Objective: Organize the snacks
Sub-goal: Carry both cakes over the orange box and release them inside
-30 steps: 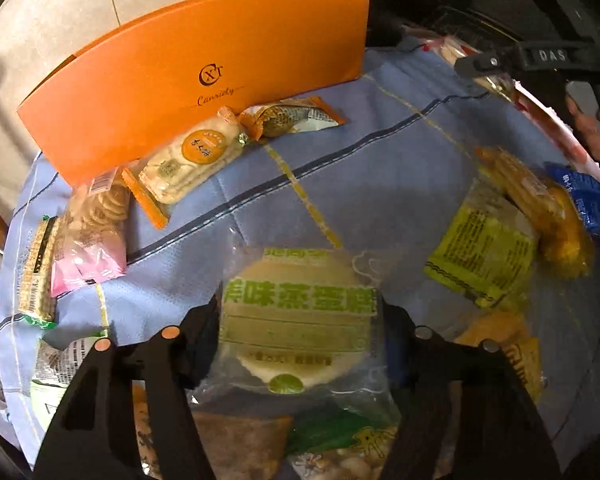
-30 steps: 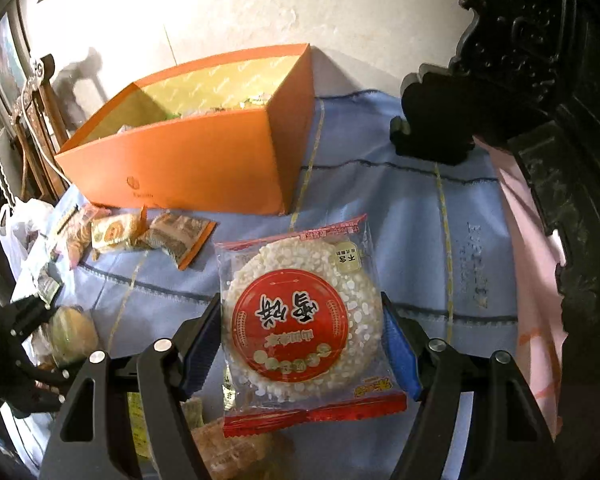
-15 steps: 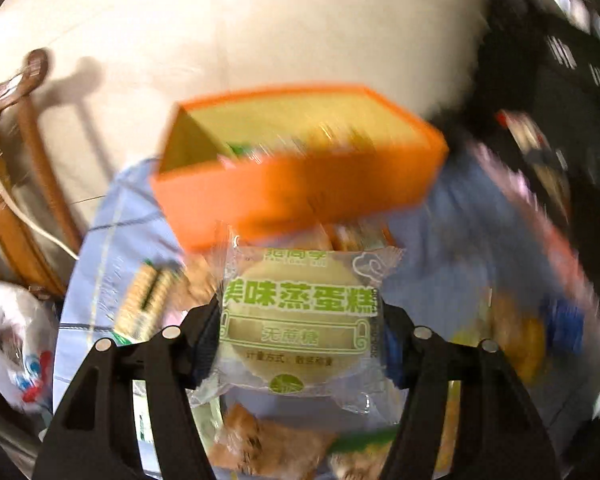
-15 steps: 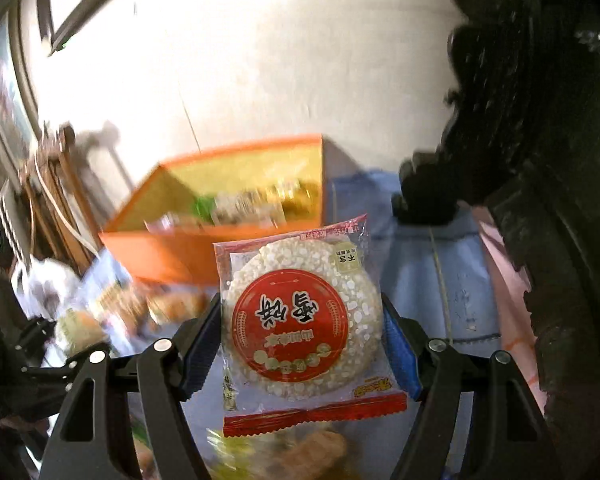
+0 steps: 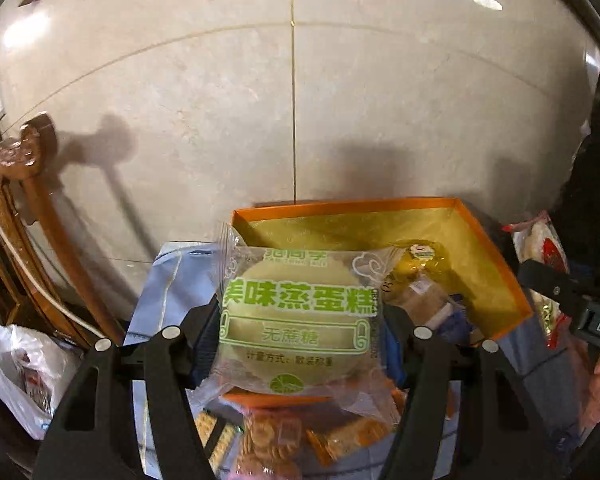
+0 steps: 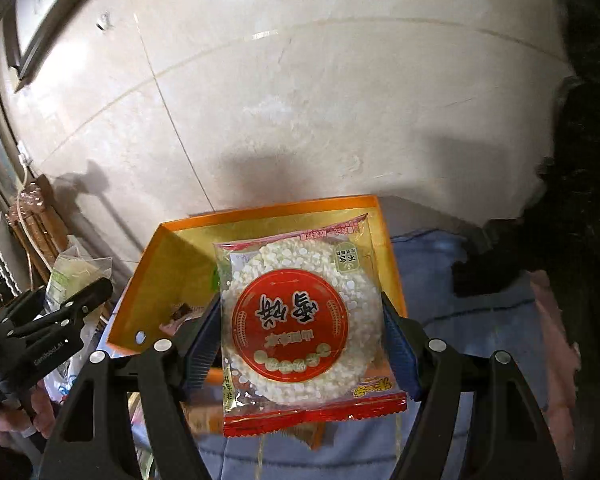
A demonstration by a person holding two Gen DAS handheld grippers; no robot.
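Left wrist view first. Between my left gripper [image 5: 300, 320] pads sits one green-printed steamed cake packet [image 5: 298, 316], pinched at its two side edges, face toward the camera, lettering upright. The orange box [image 5: 488, 248] lies ahead of and below this packet, open top up, its long axis running left to right across the frame, with more of it showing to the right of my fingers than to the left. I judge the coming move to be a short carry forward and slightly right, then a release over the gold-lined floor. Inside the box I count at least two wrapped snacks [image 5: 420, 264] near its front (others may be hidden behind the packet). Loose biscuit packs [image 5: 268, 436] lie on the blue cloth [image 5: 168, 280] below my fingers; their number I cannot settle.

Right wrist view. My right gripper [image 6: 302, 336] clamps one red-labelled rice cake packet [image 6: 300, 320] by its sides, print upside down. The same orange box [image 6: 172, 264] lies directly ahead and beneath, reaching further left than right. My left gripper [image 6: 60, 312] shows at the left edge with its green packet, beside the box's left wall. Both hands appear about equally near the box; the right sits more squarely over the opening.
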